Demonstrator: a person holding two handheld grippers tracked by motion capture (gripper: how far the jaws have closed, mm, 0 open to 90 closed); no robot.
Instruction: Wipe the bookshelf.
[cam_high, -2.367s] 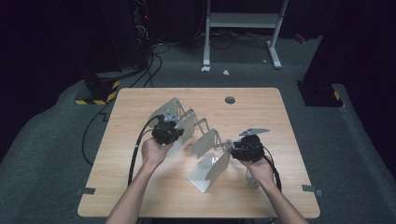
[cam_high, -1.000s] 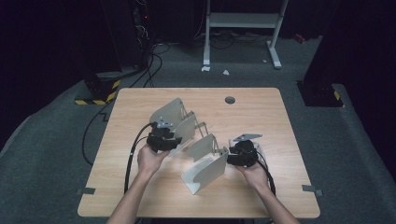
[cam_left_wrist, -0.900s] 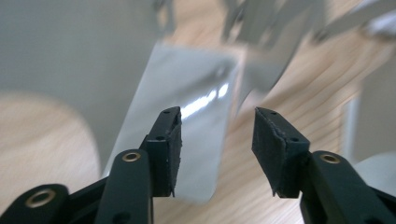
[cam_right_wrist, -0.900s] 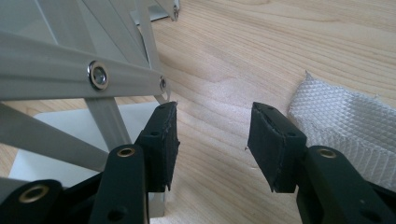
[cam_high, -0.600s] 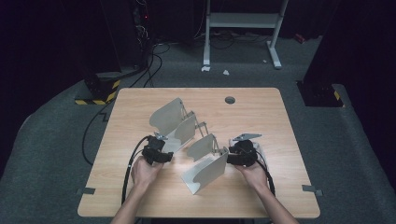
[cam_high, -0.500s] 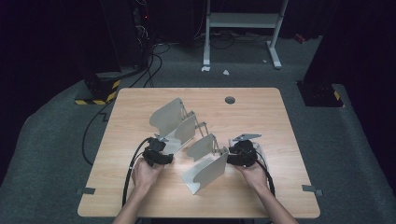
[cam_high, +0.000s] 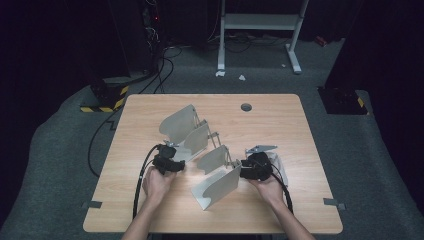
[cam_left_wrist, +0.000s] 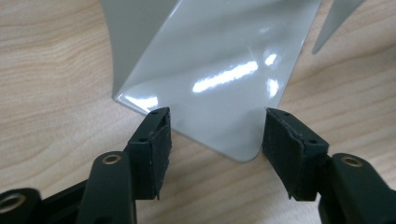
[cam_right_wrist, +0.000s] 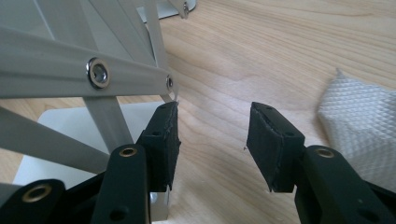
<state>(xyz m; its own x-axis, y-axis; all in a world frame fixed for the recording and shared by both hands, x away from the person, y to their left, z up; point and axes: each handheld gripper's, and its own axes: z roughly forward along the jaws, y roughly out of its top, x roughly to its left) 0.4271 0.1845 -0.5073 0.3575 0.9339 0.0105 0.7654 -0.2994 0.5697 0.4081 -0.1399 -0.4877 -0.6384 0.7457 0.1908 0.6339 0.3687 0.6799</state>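
facing the rack (cam_high: 200, 150) from both ends, the left gripper (cam_left_wrist: 212, 135) is partly open, its jaws either side of the near plate (cam_left_wrist: 219, 70) corner, gripping nothing; the right gripper (cam_right_wrist: 212, 135) gapes empty beside the struts (cam_right_wrist: 93, 70).

**Left gripper drops off the rack**

I see my left gripper (cam_high: 175, 161) has let go of the expanding file rack (cam_high: 200, 150), pulled back toward me and sunk to the table (cam_high: 150, 115). Its jaws have just been opening, now straddling a plate corner without pressing.
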